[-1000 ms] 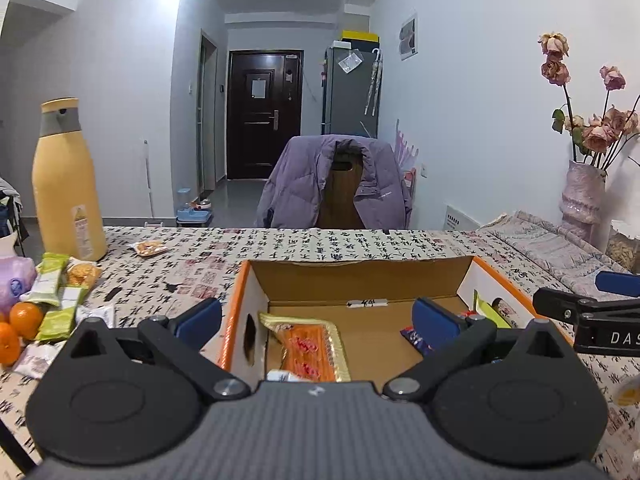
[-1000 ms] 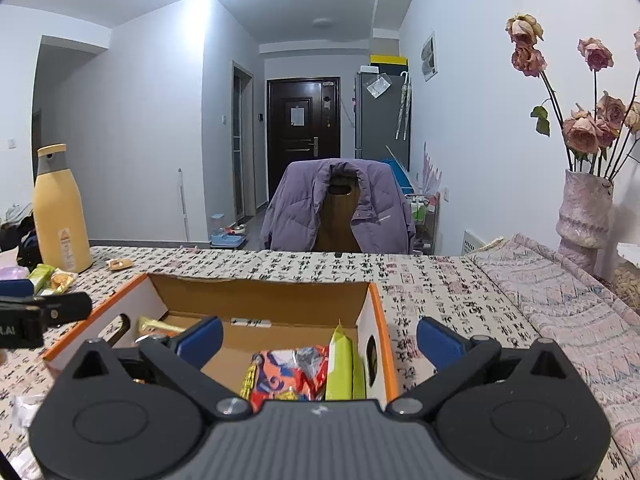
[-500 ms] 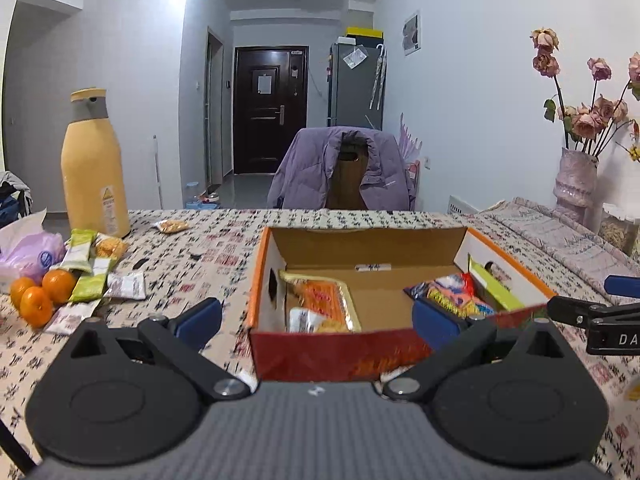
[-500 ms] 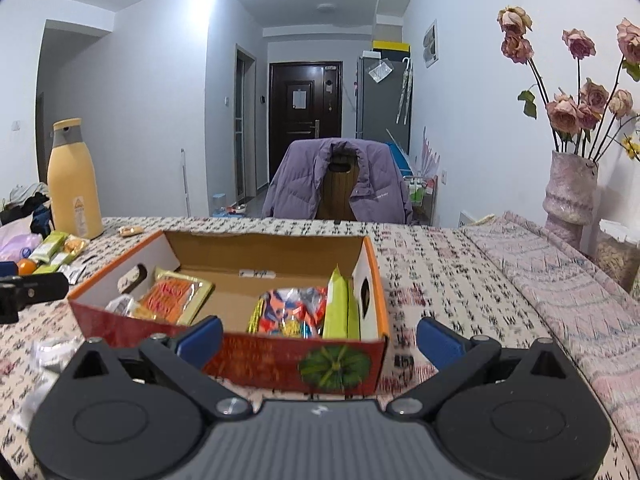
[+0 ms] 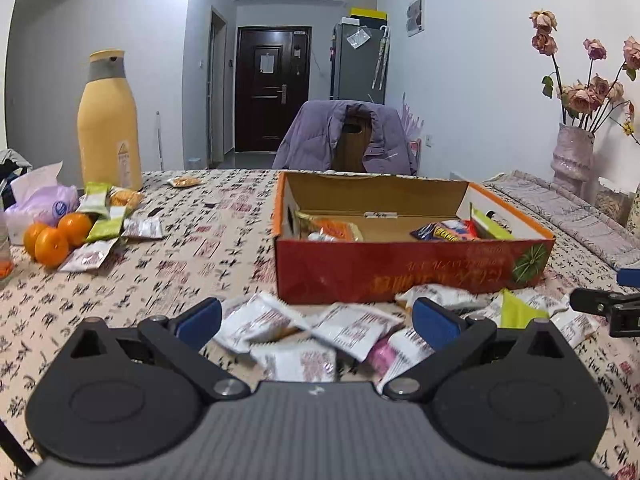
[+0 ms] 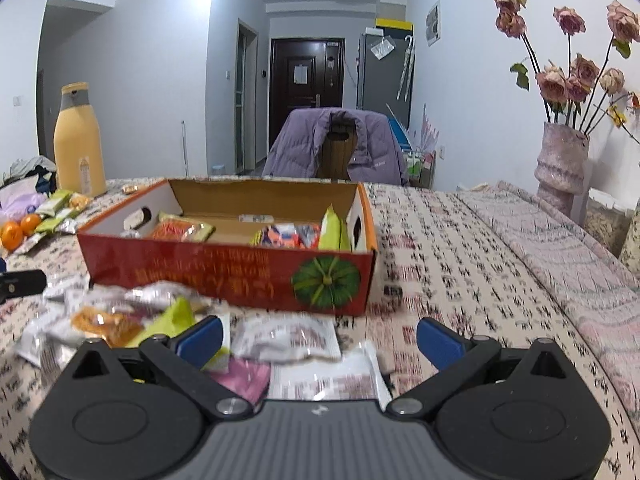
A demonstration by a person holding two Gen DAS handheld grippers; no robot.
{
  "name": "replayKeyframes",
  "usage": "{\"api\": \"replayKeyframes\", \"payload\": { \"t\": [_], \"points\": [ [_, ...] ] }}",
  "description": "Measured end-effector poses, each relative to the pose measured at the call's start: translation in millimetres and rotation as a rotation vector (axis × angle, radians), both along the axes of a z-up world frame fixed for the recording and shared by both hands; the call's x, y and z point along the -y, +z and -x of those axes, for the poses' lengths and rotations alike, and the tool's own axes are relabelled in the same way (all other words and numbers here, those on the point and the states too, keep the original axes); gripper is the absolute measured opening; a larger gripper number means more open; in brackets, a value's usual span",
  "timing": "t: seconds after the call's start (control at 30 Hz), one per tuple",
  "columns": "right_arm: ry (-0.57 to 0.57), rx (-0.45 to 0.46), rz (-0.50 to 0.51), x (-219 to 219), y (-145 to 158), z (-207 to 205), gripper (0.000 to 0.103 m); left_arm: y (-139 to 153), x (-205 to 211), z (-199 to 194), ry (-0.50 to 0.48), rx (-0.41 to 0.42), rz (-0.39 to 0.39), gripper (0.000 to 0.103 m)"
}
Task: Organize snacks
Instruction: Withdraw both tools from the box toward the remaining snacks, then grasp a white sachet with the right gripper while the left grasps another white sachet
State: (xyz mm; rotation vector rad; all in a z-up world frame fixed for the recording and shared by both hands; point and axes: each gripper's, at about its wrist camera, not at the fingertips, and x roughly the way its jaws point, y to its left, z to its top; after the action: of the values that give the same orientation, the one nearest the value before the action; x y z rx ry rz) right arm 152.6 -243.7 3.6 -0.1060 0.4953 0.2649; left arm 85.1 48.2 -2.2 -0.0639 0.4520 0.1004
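Note:
An open red cardboard box stands on the patterned tablecloth with several snack packs inside. A heap of white, pink and green snack packets lies in front of the box. My left gripper is open and empty, hovering over the heap. My right gripper is open and empty, also over the heap, to the right of the left one. More green and white packets lie at the far left of the table.
A tall yellow bottle, oranges and a tissue pack stand at the left. A vase of dried roses stands at the right. A chair with a purple jacket is behind the table.
Both grippers have drawn back from over the box toward the near table edge. The box's front wall and the packet heap in front of it have come into view.

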Motion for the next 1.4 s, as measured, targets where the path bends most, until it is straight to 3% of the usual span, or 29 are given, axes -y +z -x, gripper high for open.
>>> {"api": "replayKeyframes", "payload": {
  "t": [0.4,0.97,1.27,1.33,1.4],
  "points": [
    [-0.022,-0.081,0.054,10,-21,1,0.103,-28,-15,-2,0.033,-0.041,0.024,0.103],
    [-0.021,-0.191,0.099,-1,-37,-36,0.103,-31,-17,0,0.031,-0.037,0.055,0.103],
    [-0.011,-0.232,0.019,8,-43,-55,0.103,-33,-15,-1,0.026,-0.051,0.055,0.103],
    [-0.004,-0.218,0.018,8,-43,-53,0.102,-32,-16,0,0.028,-0.050,0.059,0.103],
    [0.016,-0.205,0.015,8,-43,-51,0.093,-33,-16,-1,0.025,-0.053,0.062,0.103]
  ]
}}
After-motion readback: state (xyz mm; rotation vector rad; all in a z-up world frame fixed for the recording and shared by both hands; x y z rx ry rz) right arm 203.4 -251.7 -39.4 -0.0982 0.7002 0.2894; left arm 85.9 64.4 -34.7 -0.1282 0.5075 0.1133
